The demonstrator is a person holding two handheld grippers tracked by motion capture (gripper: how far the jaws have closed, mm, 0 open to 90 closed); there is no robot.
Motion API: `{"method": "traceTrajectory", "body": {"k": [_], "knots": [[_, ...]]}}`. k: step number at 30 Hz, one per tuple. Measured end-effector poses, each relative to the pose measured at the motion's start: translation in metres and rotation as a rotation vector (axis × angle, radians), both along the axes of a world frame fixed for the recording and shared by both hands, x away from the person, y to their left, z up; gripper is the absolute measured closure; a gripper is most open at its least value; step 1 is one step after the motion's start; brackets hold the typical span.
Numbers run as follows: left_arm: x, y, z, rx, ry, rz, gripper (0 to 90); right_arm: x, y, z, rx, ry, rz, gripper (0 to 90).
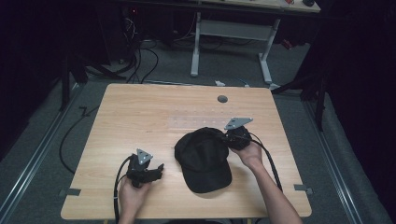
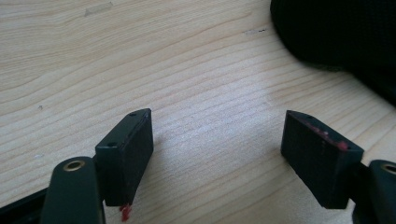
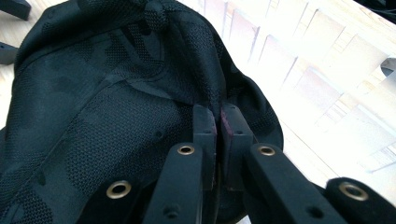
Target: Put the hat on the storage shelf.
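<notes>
High view with two gripper views: a black baseball cap [image 1: 204,158] lies on a light wooden table [image 1: 140,116], its brim toward the person and its crown toward the far edge.

Right gripper [image 3: 217,122]: the jaws stand pressed almost together on a pinched fold of the cap's mesh crown, the fabric rising from between the pads as a narrow ridge. In the high view this right gripper [image 1: 232,138] sits at the crown's far right edge, with the hand behind it.

Left gripper [image 2: 217,156]: the jaws stand wide apart with bare tabletop between them and nothing held. The cap's dark edge lies ahead of the fingers and off toward the red-smeared one, clear of both pads. In the high view the left gripper [image 1: 152,171] rests on the table just beside the brim, not touching it.

Risks, as judged from this arrangement: the grip takes only a thin fold of soft mesh near the pad tips, so a quick lift or sideways pull could let the fabric slide out. Because the hold is at one edge of the crown, the heavier brim would probably hang down and swing, and it could drag across the table. The idle left gripper, lying close to the brim, could be struck if the cap is drawn toward it.
</notes>
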State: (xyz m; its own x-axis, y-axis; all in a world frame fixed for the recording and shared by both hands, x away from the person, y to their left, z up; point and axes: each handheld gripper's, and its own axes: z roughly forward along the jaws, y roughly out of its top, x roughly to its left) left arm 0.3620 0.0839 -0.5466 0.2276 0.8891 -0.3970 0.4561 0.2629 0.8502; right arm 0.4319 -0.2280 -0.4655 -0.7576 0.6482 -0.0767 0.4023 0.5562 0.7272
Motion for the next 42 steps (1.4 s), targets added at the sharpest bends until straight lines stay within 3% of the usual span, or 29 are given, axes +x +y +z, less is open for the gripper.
{"method": "traceTrajectory", "body": {"k": [9,16,27,32,37,42], "knots": [[0.0,0.0,0.0,0.0,0.0,-0.001,25.4,-0.009,-0.006,0.011,0.068,0.011,-0.001,86.8],[0.0,0.0,0.0,0.003,0.002,-0.006,23.6,-0.017,-0.016,0.027,0.166,0.013,-0.001,86.9],[-0.002,0.0,0.001,-0.013,0.016,-0.041,21.5,-0.027,-0.029,0.045,0.243,-0.022,0.006,87.0],[-0.001,0.003,0.006,-0.062,0.06,-0.06,21.2,-0.031,-0.035,0.051,0.268,-0.038,0.007,87.0],[-0.008,0.0,0.016,-0.111,0.051,-0.108,20.4,-0.034,-0.04,0.056,0.32,-0.036,0.01,87.0],[-0.017,-0.003,0.039,-0.232,0.033,-0.203,20.0,-0.037,-0.042,0.061,0.351,-0.043,0.016,87.0]]}}
